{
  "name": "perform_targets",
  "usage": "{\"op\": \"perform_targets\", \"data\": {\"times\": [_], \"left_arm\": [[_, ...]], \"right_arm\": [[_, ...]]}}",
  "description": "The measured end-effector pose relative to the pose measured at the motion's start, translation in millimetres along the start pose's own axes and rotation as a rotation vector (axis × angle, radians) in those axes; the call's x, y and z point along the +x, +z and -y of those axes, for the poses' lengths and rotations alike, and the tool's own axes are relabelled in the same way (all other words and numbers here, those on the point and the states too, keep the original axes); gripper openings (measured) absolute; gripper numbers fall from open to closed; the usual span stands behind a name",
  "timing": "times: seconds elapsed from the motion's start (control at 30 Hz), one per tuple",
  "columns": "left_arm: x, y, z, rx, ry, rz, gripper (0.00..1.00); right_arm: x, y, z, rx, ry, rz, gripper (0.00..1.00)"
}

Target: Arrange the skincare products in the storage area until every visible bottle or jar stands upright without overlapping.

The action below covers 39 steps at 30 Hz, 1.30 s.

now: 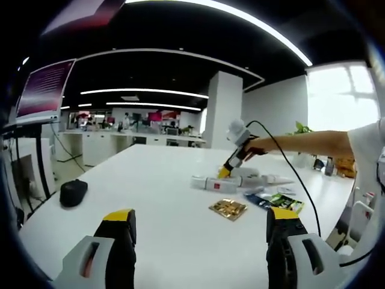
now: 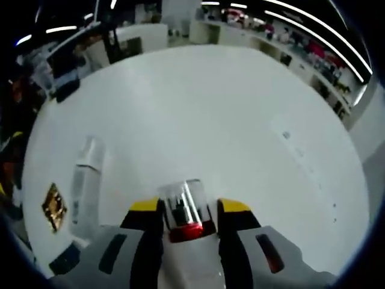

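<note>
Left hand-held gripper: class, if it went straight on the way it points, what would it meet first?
Probably the bare white table. Between the open left hand-held gripper and the gold packet nothing stands, though depth is unclear.

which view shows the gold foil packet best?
Left gripper view. There the gold foil packet lies flat on the white table in clear view, near the middle, its textured face visible. In the right gripper view the packet sits small and distorted at the left edge.

Bright ceiling strips (image 1: pixel 240 18), window (image 1: pixel 343 96) glare; edges warped, perhaps slightly blurred.
</note>
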<state>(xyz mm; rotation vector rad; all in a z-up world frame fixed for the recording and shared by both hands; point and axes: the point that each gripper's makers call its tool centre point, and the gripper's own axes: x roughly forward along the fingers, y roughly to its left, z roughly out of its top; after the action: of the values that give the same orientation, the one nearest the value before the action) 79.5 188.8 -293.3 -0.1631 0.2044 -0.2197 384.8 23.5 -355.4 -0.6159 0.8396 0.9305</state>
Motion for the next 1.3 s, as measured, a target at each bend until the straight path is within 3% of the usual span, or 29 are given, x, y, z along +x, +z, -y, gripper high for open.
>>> {"op": "perform_targets", "data": {"times": [0.13, 0.37, 0.43, 0.57, 1.07, 1.3], "left_arm": [[-3, -1.3, 0.7, -0.004, 0.0, 0.002, 0.92], [-7, -5.1, -2.3, 0.0, 0.015, -0.01, 0.92], [-7, -5.2, -2.8, 0.001, 0.017, -0.01, 0.92], [-7, -4.0, -1.9, -0.004, 0.013, -0.006, 0.92], [-6, -0.7, -0.9, -0.002, 0.011, 0.002, 0.92], [-5, 3.4, 1.0, 0.003, 0.003, 0.011, 0.92]], "right_arm": [[-5, -1.4, 11, -0.045, -0.083, -0.022, 0.28], [-14, -0.6, 21, 0.004, -0.073, 0.037, 0.27], [-20, 1.0, 29, 0.026, -0.112, 0.055, 0.27], [-32, 5.0, 37, 0.057, -0.118, 0.105, 0.27], [-80, 24.5, 73, 0.246, -0.195, 0.375, 0.26], [-106, 31.2, 81, 0.277, -0.246, 0.485, 0.26]]}}
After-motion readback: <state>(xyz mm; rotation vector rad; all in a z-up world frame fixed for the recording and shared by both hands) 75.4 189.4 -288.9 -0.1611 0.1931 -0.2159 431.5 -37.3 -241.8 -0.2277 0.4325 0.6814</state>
